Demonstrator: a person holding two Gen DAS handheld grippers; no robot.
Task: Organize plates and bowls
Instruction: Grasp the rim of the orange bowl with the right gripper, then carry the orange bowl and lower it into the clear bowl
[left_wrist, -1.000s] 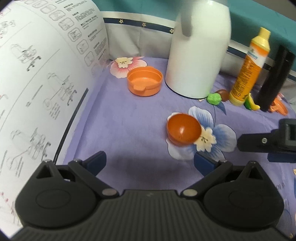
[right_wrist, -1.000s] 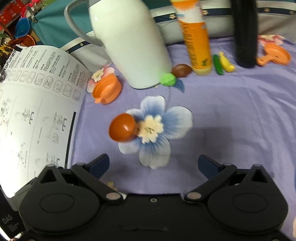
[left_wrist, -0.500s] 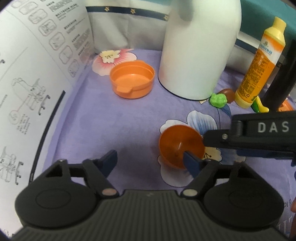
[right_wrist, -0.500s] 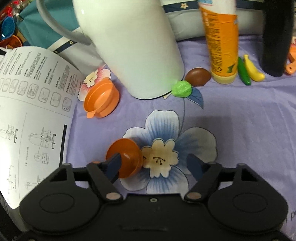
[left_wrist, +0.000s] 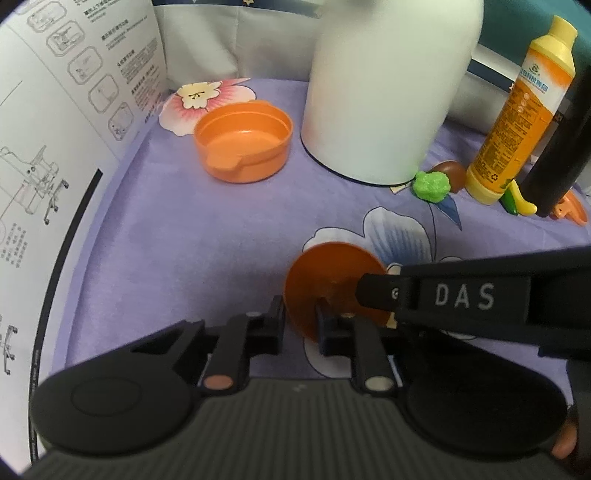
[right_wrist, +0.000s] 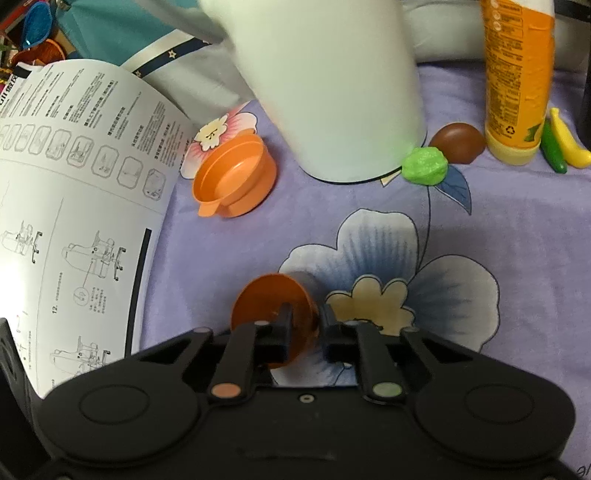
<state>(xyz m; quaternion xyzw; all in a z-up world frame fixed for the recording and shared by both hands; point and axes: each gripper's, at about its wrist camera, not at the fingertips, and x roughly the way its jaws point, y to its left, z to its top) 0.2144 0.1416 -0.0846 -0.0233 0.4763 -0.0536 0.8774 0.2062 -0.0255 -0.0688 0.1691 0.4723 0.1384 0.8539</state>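
A small dark orange bowl (left_wrist: 328, 273) lies tilted on the purple flowered cloth. My left gripper (left_wrist: 300, 319) is shut on its near rim. My right gripper (right_wrist: 306, 325) is shut on the rim of the same bowl (right_wrist: 269, 299), and its body shows in the left wrist view (left_wrist: 461, 295) reaching in from the right. A lighter orange bowl with a tab handle (left_wrist: 243, 142) sits upright farther back left; it also shows in the right wrist view (right_wrist: 234, 175).
A large white jug (left_wrist: 380, 85) stands behind. An orange bottle (left_wrist: 517, 110), a black cylinder (left_wrist: 557, 136), a green ball (left_wrist: 430, 185), a brown toy (right_wrist: 458, 142) and toy fruits (right_wrist: 561, 140) line the right. An instruction sheet (left_wrist: 55, 147) curls up at left.
Both grippers moved in on the dark orange bowl and closed on its rim, the left from open to shut and the right likewise. The bowl now sits tilted between them.
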